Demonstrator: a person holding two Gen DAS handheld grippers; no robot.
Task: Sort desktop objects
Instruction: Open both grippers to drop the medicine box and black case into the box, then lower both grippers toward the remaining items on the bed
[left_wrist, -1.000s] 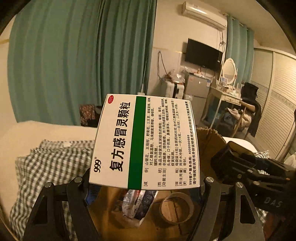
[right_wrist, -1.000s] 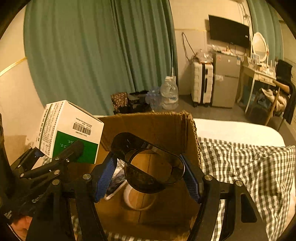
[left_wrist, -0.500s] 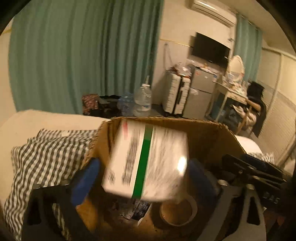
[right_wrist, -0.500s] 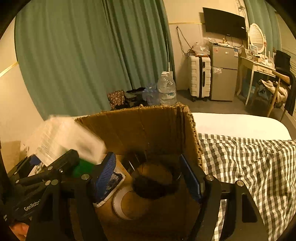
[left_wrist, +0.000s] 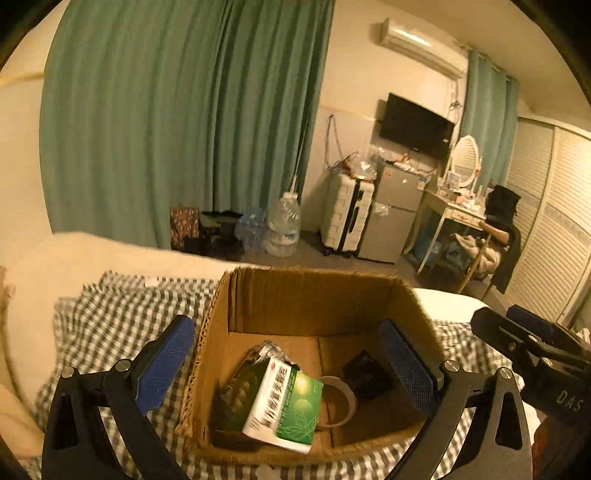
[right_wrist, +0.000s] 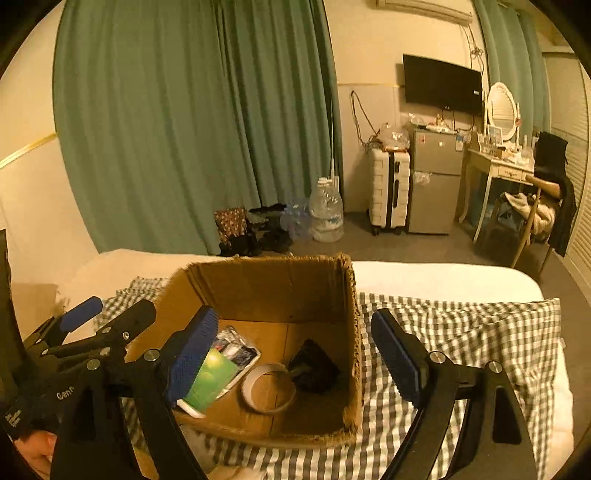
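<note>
An open cardboard box (left_wrist: 314, 295) (right_wrist: 277, 284) stands on a checked cloth. Inside it a white-and-green medicine box (left_wrist: 282, 402) (right_wrist: 212, 376) lies tilted on a dark packet (left_wrist: 236, 387) (right_wrist: 236, 347). Beside them are a tape roll (left_wrist: 338, 400) (right_wrist: 267, 387) and a black object (left_wrist: 365, 374) (right_wrist: 314, 365). My left gripper (left_wrist: 286, 363) hangs open and wide above the box's near side, holding nothing. My right gripper (right_wrist: 295, 354) is above the box too; its jaws are opening, with nothing between them. Each gripper shows at the edge of the other's view.
The checked cloth (right_wrist: 461, 332) covers a white bed (right_wrist: 443, 280). Beyond the bed are green curtains (left_wrist: 166, 129), large water bottles (right_wrist: 327, 214), a white suitcase (right_wrist: 389, 192), a small fridge (right_wrist: 434, 181) and a dressing table with a chair (right_wrist: 517, 177).
The left gripper let go of the medicine box, which dropped into the cardboard box. The right gripper released the black object into the box. Both grippers rose and drew back.
</note>
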